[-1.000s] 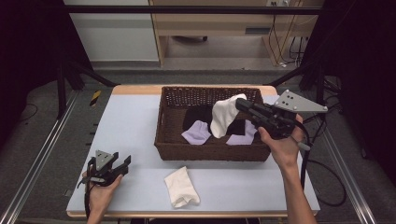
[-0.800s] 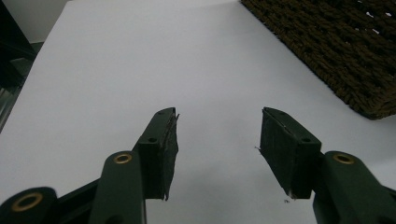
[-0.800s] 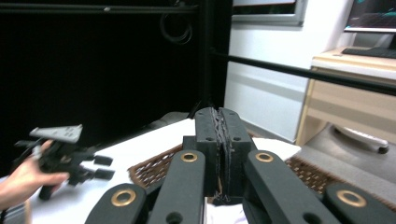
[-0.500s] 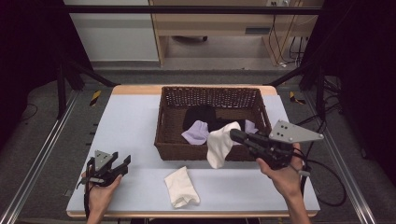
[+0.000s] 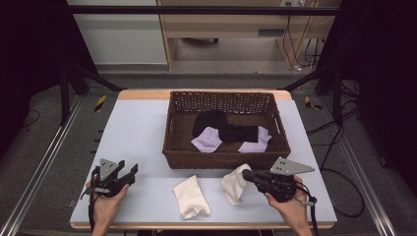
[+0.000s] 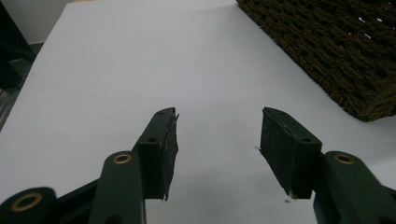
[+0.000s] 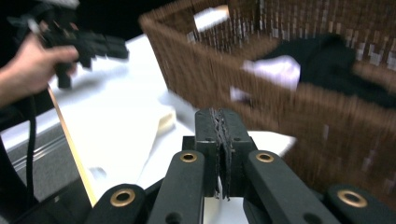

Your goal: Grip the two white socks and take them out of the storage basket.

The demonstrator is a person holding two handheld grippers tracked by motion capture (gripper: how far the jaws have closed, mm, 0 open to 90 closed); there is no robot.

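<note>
Basket (image 5: 223,160) on the bench (image 5: 137,132) holds dark socks (image 5: 231,130) and two lilac ones (image 5: 207,141). In front of the basket lies a white sock (image 5: 191,199); beside it the right claw (image 5: 245,176) is clamped on another white sock (image 5: 234,186). Left of the basket, the left claw (image 5: 132,172) rests spread apart.

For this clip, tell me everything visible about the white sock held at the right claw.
The white sock is soft, plain cream-white fabric, crumpled and drooping from the right claw, whose jaws look pressed shut on its upper edge. Its lower part seems to reach the pale blue table, in front of the wicker basket and beside a second white sock lying flat, apart from it.
</note>
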